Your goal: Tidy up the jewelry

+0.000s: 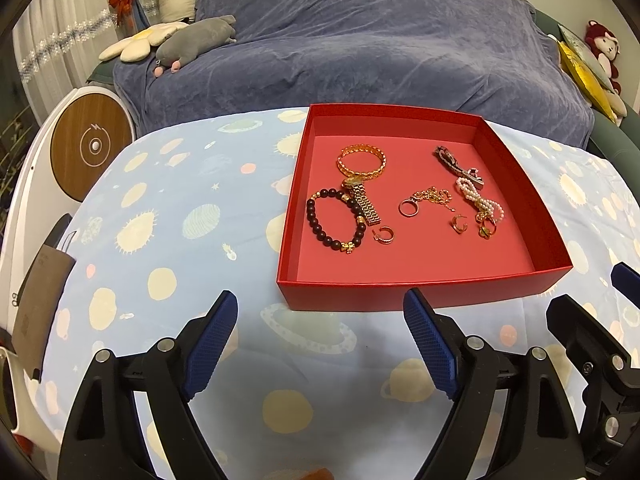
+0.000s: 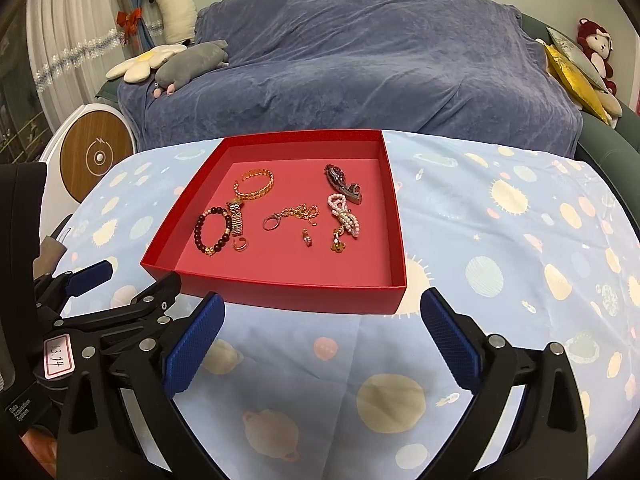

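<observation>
A shallow red box sits on the table and holds the jewelry: a gold bangle, a dark bead bracelet, a gold watch band, a gold chain with a ring, a pearl strand, a dark hair clip and small earrings. My left gripper is open and empty in front of the box. My right gripper is open and empty just short of the box's near wall.
The table wears a light blue planet-print cloth. A sofa under a blue throw stands behind it, with plush toys at both ends. A round white and wood device is at the left.
</observation>
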### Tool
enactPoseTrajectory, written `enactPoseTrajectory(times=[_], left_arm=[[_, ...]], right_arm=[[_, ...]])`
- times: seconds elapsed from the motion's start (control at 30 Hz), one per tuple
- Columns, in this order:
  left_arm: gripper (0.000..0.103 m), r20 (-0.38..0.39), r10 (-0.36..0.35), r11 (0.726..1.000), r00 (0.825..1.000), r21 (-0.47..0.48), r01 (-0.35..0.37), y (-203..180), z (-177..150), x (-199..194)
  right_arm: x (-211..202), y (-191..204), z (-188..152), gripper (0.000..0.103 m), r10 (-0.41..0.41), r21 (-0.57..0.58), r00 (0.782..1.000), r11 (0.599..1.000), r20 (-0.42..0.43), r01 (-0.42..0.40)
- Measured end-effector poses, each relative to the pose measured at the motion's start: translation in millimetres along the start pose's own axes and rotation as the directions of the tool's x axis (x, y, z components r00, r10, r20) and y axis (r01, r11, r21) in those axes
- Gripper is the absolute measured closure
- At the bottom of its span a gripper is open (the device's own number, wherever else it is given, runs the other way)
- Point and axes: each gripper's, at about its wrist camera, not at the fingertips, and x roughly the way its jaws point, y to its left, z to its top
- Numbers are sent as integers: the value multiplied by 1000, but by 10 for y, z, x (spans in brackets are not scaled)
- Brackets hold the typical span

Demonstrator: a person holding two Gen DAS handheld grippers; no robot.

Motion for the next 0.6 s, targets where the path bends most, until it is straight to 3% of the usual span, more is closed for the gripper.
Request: enactPoseTrajectory(times=[0.6], left_arm=[[21,8,3,1000,1000,2,-3,-15,6,-6]], right_arm=[[16,-14,-8,7,-3,-1,1000,1000,-1,3]])
